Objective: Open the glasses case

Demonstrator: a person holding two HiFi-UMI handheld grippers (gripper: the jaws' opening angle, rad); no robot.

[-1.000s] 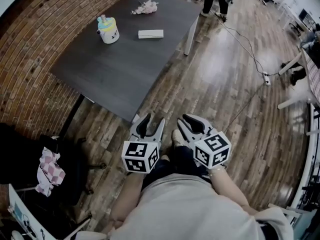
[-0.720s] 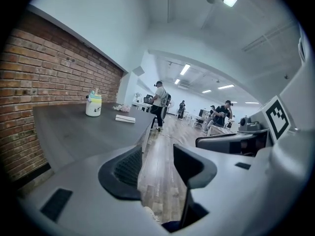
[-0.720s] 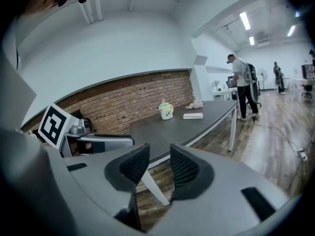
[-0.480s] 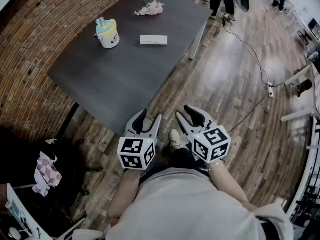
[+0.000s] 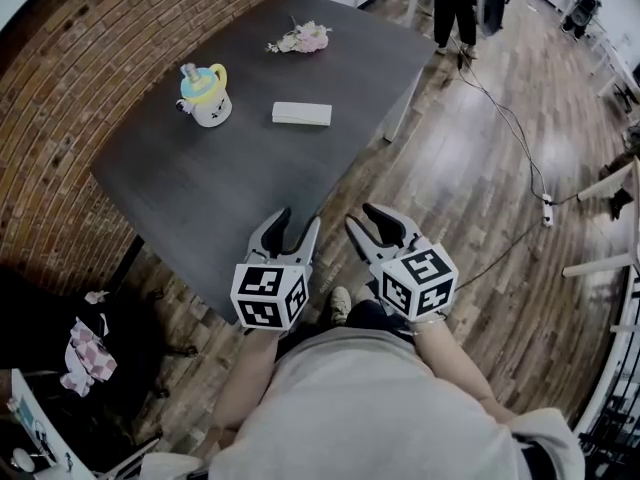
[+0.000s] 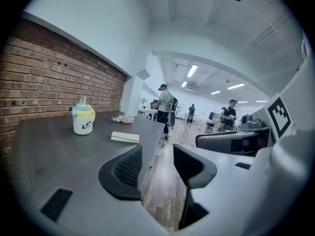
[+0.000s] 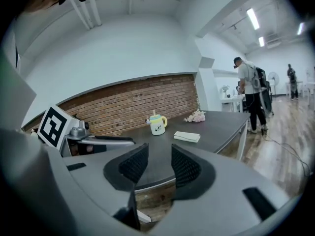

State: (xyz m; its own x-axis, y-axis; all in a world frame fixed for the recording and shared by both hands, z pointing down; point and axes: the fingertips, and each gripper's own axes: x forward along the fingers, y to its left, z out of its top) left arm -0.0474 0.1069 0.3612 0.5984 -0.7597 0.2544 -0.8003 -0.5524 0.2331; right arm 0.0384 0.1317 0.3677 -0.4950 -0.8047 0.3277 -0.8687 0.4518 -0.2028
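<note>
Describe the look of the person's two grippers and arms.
The left gripper and right gripper are light grey moulded shells, each with two curved jaws lined by dark ribbed pads. Each carries a white cube printed with black square markers. The forearms are bare below a pale grey top. The right gripper's jaws have just been opening, with nothing between them.

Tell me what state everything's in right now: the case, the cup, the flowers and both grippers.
glasses case: looks closed, lying flat on the table.
cup: upright, lid on.
flowers: lying on the table.
left gripper: open, empty.
right gripper: open, jaws have just been opening, nothing between them.
</note>
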